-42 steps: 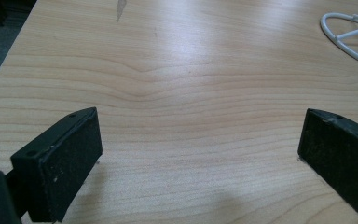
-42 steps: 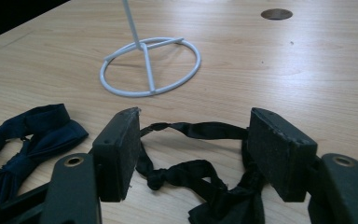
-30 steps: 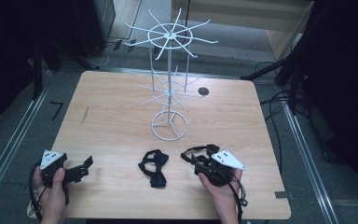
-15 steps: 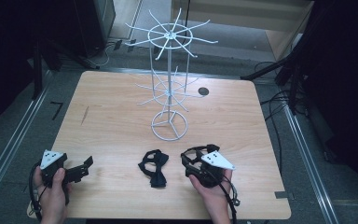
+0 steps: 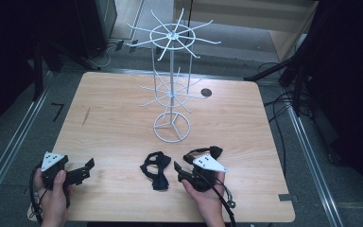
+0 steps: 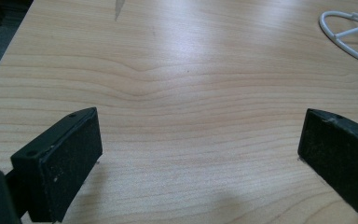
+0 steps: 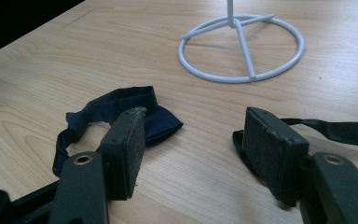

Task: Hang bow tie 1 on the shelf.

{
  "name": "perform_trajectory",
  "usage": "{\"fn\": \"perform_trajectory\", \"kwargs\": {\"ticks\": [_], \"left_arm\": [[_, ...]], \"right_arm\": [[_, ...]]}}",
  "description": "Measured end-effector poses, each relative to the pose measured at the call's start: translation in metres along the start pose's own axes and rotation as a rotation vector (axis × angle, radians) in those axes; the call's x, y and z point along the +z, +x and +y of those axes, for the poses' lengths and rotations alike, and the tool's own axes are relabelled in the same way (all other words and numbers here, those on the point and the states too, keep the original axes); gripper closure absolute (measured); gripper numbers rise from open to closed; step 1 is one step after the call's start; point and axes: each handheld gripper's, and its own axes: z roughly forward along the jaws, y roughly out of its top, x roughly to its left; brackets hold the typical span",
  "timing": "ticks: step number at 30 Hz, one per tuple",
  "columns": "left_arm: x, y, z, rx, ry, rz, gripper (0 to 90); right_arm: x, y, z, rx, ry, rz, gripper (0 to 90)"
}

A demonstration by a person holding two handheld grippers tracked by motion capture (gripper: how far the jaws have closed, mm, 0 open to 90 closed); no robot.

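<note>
1. Compared with a second ago, the right gripper [image 5: 183, 171] has slid left toward the dark bow tie [image 5: 155, 169], and the right hand [image 5: 204, 198] has come in with it. Left gripper [image 5: 84, 171] hasn't budged.
2. Hard to make out: a second dark strappy thing [image 5: 207, 152] sits just behind the right gripper. In the right gripper view its strap [image 7: 340, 130] runs off the right edge and part of it hides behind the right jaw, so can't say what it is exactly.
3. Wire rack [image 5: 171, 90] stands mid-table, upright; in the left gripper view only a bit of its white base ring [image 6: 349, 32] pokes in at the top right corner.
4. Left hand [image 5: 52, 201] holds its gripper low at the table's [image 5: 113, 118] near-left corner, jaws spread wide over bare wood, gripping nothing.
5. Right gripper is spread too, nothing pinched. Its left jaw overlaps the bow tie's near edge in its own view; can't tell if it touches.
6. No readable writing or labels anywhere.
</note>
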Motion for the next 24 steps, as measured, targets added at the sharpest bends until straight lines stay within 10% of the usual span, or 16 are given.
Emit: {"fn": "perform_trajectory", "kwargs": {"ticks": [24], "left_arm": [[0.0, 0.0, 0.0, 0.0, 0.001, -0.001, 0.0]], "right_arm": [[0.026, 0.026, -0.006, 0.011, 0.082, 0.058, 39.1]]}}
